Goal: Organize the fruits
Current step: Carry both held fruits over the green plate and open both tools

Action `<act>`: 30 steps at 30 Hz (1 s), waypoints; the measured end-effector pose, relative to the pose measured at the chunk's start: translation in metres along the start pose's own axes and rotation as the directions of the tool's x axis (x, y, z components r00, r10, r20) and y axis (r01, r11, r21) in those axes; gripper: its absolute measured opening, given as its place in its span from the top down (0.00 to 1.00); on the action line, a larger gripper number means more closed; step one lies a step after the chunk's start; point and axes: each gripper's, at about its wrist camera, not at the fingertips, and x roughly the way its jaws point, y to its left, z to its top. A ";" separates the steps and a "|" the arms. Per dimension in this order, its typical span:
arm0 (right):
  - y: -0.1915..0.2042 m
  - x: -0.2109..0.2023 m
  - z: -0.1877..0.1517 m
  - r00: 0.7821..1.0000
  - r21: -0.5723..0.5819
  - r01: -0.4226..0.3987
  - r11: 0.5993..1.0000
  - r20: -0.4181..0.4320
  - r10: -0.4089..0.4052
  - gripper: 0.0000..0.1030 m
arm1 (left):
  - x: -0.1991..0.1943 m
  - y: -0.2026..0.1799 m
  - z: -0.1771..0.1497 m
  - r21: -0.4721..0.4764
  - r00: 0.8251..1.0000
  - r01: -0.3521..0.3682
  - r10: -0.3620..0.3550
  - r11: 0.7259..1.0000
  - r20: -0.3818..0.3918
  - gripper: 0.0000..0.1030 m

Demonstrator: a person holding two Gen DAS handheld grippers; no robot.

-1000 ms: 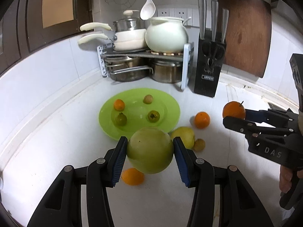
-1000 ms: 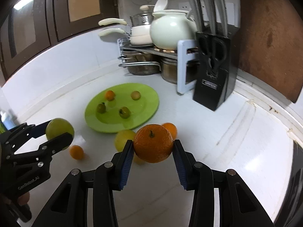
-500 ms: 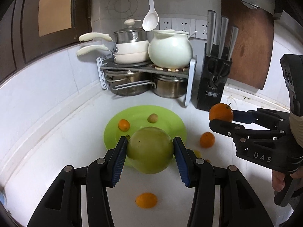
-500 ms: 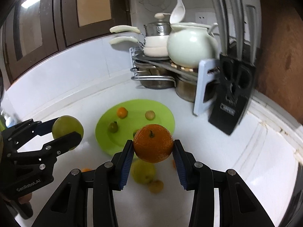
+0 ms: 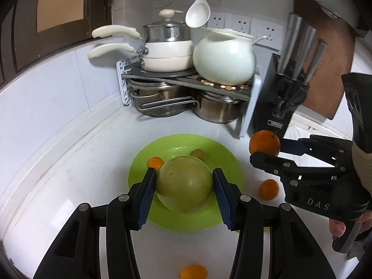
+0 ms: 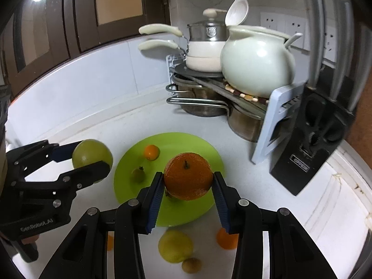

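Already both claws are loaded: the left claw (image 5: 183, 190) pinches a large green fruit (image 5: 184, 184) and the right claw (image 6: 187, 187) pinches an orange (image 6: 187, 176), both held above the green plate (image 5: 232, 162). Nearer than the plate, a yellow fruit (image 6: 175, 245), small oranges and a small brownish fruit lie loose on the desk (image 6: 279, 176), left to gather. On the plate sit a small orange (image 6: 151, 152), a small green fruit (image 6: 138, 174) and a brownish one (image 5: 197, 153); roughly half looks done

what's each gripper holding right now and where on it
Left gripper clamps the large green fruit across its widest sides. Right gripper clamps the orange by its sides, stem facing up.
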 end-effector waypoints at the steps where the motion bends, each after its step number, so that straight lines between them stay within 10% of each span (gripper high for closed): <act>1: -0.001 0.004 0.001 1.000 -0.001 -0.003 1.000 -0.008 0.003 0.59 | 0.003 0.002 0.001 0.000 1.000 0.003 -0.003 1.000 -0.004 0.53; 30: -0.028 0.121 0.009 0.964 0.014 -0.083 0.996 -0.251 0.084 0.59 | 0.120 0.018 0.010 -0.016 0.977 0.011 -0.014 1.000 -0.213 0.53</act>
